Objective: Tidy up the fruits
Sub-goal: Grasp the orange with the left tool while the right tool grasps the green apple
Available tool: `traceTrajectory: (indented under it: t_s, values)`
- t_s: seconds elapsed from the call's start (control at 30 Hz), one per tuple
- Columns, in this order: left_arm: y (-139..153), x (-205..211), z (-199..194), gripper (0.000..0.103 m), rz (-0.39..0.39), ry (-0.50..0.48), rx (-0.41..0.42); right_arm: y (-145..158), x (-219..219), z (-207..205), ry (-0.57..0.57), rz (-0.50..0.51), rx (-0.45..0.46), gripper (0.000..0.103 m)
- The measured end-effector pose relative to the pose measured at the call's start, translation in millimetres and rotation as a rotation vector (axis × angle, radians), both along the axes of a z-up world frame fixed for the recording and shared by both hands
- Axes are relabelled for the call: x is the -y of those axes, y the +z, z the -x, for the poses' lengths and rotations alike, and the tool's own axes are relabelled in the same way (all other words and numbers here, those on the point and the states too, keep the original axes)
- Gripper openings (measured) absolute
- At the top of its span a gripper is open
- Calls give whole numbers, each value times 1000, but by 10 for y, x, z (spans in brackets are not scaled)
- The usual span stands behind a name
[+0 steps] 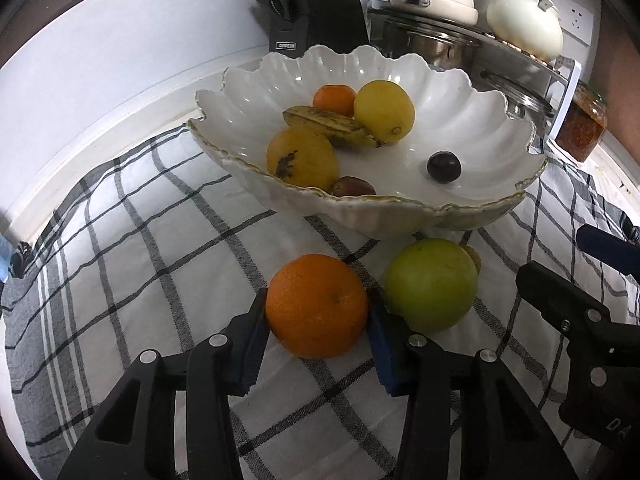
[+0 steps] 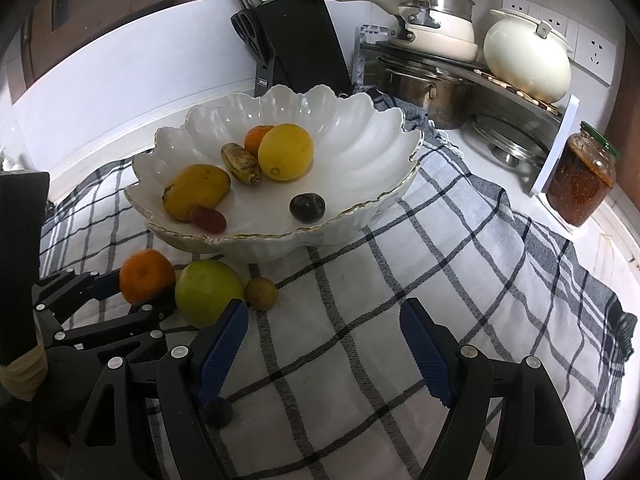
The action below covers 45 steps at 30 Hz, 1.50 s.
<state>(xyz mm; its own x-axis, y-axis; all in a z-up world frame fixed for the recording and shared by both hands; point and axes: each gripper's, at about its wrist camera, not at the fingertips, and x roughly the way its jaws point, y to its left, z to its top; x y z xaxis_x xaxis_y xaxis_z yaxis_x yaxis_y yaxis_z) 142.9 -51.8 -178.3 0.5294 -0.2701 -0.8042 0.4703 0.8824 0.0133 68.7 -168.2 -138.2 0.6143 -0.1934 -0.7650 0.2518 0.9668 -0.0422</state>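
Observation:
A white scalloped bowl (image 1: pixel 472 120) stands on the checked cloth and holds a lemon (image 1: pixel 384 111), a small orange (image 1: pixel 334 99), a banana (image 1: pixel 332 127), a mango (image 1: pixel 302 157), a red date (image 1: pixel 354 187) and a dark plum (image 1: pixel 444 166). My left gripper (image 1: pixel 316 320) is shut on an orange (image 1: pixel 316 306) on the cloth in front of the bowl. A green apple (image 1: pixel 432 284) lies just right of it, with a small brown fruit (image 2: pixel 261 293) beside it. My right gripper (image 2: pixel 324 344) is open and empty over the cloth, right of the apple (image 2: pixel 208 292).
A black knife block (image 2: pixel 300 44) with scissors stands behind the bowl. A rack with pots (image 2: pixel 432 80), a white teapot (image 2: pixel 528 56) and a lid stands at the back right. A jar of red sauce (image 2: pixel 580 180) stands at the right by the cloth's edge.

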Motion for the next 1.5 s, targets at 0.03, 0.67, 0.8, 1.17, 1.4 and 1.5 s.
traceTrajectory:
  t_s: [0.03,0.67,0.8,1.17,1.4,1.5]
  values:
    - [8,-6,8,45,-1,3,3,1,0,-2,2,-2,1,79]
    - [155,-612,48,45,-12,158,29,-11,-430,-241,149,-36,13,79]
    - [152,-721,40,45,-12,190,28,-41,-547,-290,179,-36,10,78]
    - [130,-878,-15,45,-6,236,17,-167,-635,-407,187,-32,-25,63]
    - [137,-922,-31,45,-5,248,18,-229,-660,-442,188,3,-41,55]
    - [139,-931,-21,45,-5,250,17,-233,-662,-437,195,12,-42,50]
